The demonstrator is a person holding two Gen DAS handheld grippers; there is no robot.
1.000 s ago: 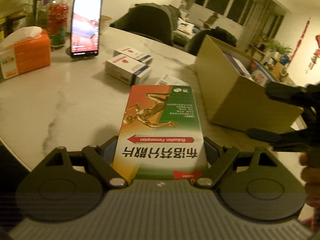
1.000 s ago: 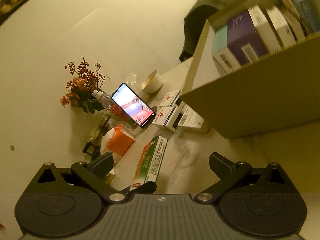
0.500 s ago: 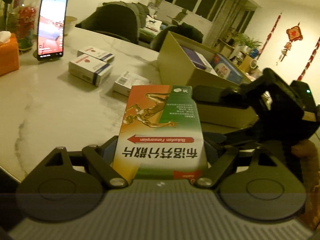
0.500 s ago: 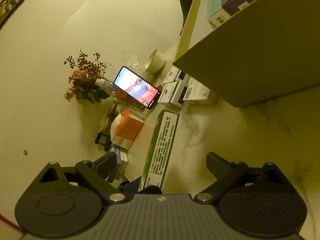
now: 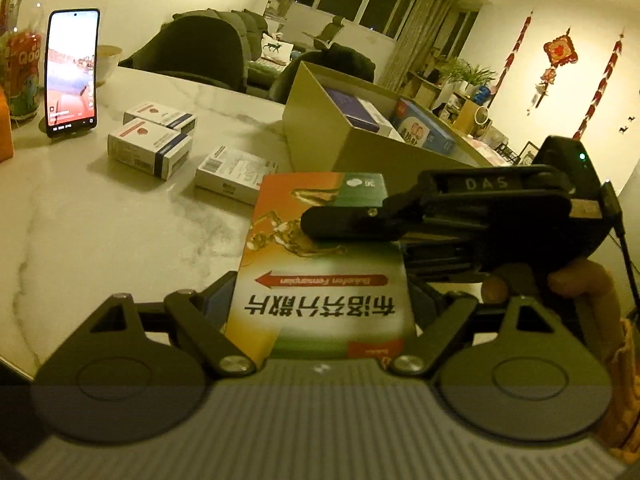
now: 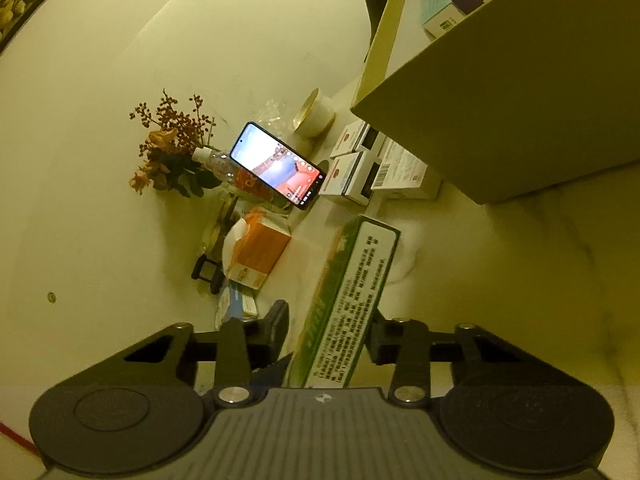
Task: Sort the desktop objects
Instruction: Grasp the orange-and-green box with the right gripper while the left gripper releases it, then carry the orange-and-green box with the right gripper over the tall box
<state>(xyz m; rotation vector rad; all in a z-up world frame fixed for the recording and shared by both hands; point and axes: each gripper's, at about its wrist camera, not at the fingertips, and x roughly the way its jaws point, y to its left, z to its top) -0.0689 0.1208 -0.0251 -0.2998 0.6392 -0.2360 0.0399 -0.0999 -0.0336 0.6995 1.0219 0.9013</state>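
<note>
**Two grippers on one carton: a handover above the table edge**

At far left in the left wrist view the phone [image 5: 72,74] stands propped, well apart from the action. Right of it lie three small boxes [image 5: 150,147] on the table [image 5: 80,220], the nearest of them just behind the carton's far end.

The left gripper [image 5: 320,300] holds the carton [image 5: 320,280] across its width, fingers set wide and pressing its long sides. The carton is off the table, near the front edge, printed face up.

From the right, the right gripper [image 6: 328,332] has just been closing, and its fingers now stand narrow, one above the carton's face and one below. The right wrist view shows a pad against the label side; whether the other pad presses yet I cannot tell for sure.

Risks, as I judge them: if the left gripper lets go before the right one bites fully, the carton could slip and drop past the table edge. With both clamped, any twist between hands may crush or skew the thin card.

Further right stands the open bin [image 5: 360,148], already holding packs. Its near wall is tall, so the carton likely must rise to clear it. Free room lies on the bare table at left and above the bin.
</note>
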